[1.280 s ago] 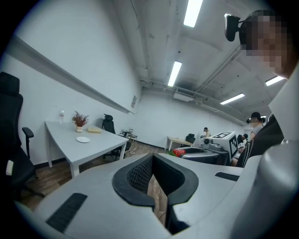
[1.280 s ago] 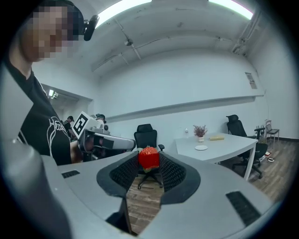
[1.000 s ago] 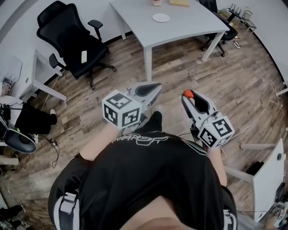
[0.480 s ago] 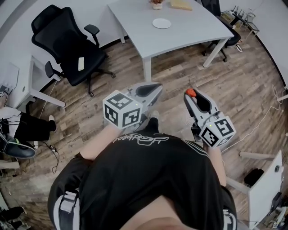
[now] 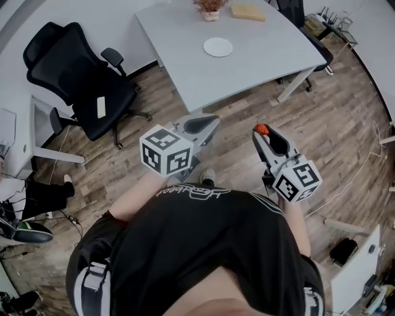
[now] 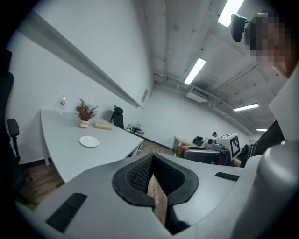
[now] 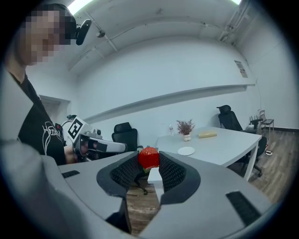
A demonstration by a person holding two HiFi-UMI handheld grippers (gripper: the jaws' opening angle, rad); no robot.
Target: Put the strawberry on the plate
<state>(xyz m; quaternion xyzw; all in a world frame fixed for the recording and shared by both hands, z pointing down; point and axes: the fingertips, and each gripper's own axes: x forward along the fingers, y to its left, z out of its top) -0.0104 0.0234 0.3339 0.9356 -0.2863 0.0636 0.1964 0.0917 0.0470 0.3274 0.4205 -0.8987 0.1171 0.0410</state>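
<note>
A red strawberry (image 5: 260, 129) (image 7: 148, 158) sits pinched between the tips of my right gripper (image 5: 263, 133) (image 7: 148, 162), which is shut on it and held at waist height over the wooden floor. It also shows small in the left gripper view as the strawberry (image 6: 181, 150). The white plate (image 5: 218, 47) (image 7: 186, 151) (image 6: 88, 141) lies on the grey table (image 5: 259, 68) ahead, well away from both grippers. My left gripper (image 5: 208, 122) (image 6: 151, 159) is level with the right one, its jaws together with nothing between them.
A potted plant (image 5: 210, 7) and a yellowish block (image 5: 249, 11) stand at the table's far side. A black office chair (image 5: 74, 74) is at the left, with a white desk (image 5: 37, 133) beside it. Another chair (image 5: 295, 8) is behind the table. Cables trail on the floor at the right.
The table and plate have drifted lower and closer in the head view as the person moves toward them. Both grippers keep their pose, the strawberry still held.
</note>
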